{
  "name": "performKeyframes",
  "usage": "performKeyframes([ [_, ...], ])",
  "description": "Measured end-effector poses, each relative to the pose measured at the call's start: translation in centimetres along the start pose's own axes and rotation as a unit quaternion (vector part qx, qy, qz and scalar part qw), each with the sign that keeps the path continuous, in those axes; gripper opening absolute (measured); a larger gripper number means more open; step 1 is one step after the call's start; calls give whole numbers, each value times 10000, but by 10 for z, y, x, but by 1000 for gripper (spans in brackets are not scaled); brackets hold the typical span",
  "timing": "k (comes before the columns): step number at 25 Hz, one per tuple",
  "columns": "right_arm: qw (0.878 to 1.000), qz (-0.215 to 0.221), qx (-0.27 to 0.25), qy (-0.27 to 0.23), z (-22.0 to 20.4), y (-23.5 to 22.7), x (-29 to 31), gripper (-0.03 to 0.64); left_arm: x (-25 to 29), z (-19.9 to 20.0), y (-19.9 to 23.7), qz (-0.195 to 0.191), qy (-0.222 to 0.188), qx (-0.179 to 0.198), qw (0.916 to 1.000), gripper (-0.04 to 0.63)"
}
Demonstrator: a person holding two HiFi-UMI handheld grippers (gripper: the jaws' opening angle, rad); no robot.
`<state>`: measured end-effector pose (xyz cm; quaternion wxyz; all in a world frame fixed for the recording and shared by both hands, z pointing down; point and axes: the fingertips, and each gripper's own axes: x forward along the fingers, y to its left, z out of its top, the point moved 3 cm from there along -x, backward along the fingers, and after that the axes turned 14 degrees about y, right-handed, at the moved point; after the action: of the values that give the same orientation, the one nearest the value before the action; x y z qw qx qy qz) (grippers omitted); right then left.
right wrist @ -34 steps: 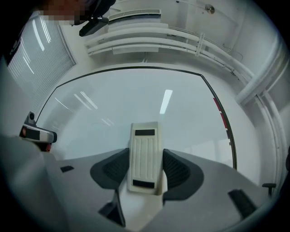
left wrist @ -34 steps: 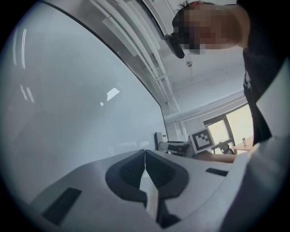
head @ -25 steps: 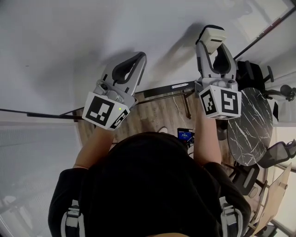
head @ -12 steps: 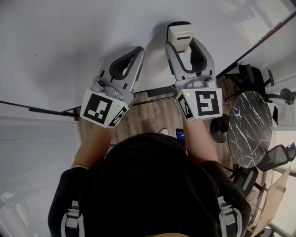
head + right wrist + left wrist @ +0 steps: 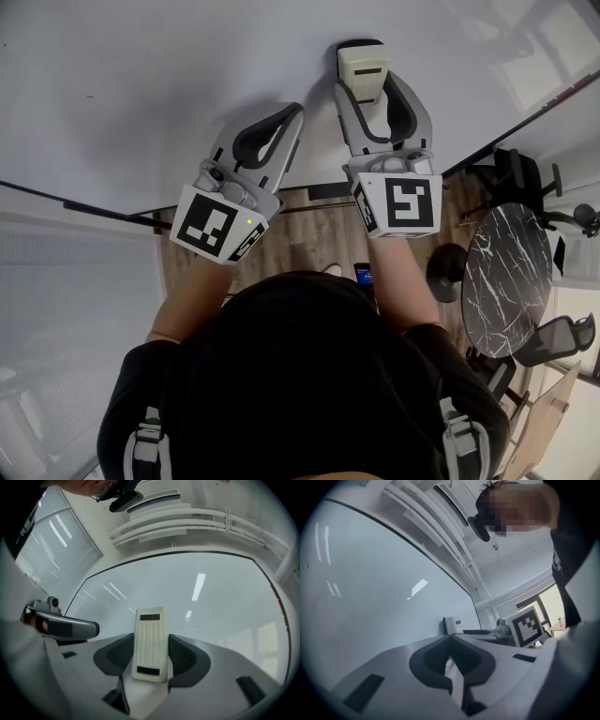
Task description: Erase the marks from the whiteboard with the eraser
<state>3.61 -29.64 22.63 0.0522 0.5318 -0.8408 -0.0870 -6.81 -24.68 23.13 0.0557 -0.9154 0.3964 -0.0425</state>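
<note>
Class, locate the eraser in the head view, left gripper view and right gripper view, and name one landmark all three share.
Head view: eraser at top centre, against the whiteboard.
Left gripper view: eraser small, near centre, beyond the shut jaws.
Right gripper view: eraser at centre, clamped in the right gripper.
Shared landmark: the whiteboard behind it.

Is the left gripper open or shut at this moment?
Shut. In its own view, the left gripper has its jaws meeting at the tips, with nothing between them. The eraser sits in the right gripper.
</note>
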Motion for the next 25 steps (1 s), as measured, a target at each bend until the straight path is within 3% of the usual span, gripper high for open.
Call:
performKeyframes([
  [17, 9995, 126, 271, 36, -6, -27, -1, 230, 25, -1, 2, -94, 4, -45, 9999, 6],
  [25, 9984, -115, 536, 124, -17, -67, -11, 230, 46, 0, -8, -299, -20, -51, 9995, 6],
])
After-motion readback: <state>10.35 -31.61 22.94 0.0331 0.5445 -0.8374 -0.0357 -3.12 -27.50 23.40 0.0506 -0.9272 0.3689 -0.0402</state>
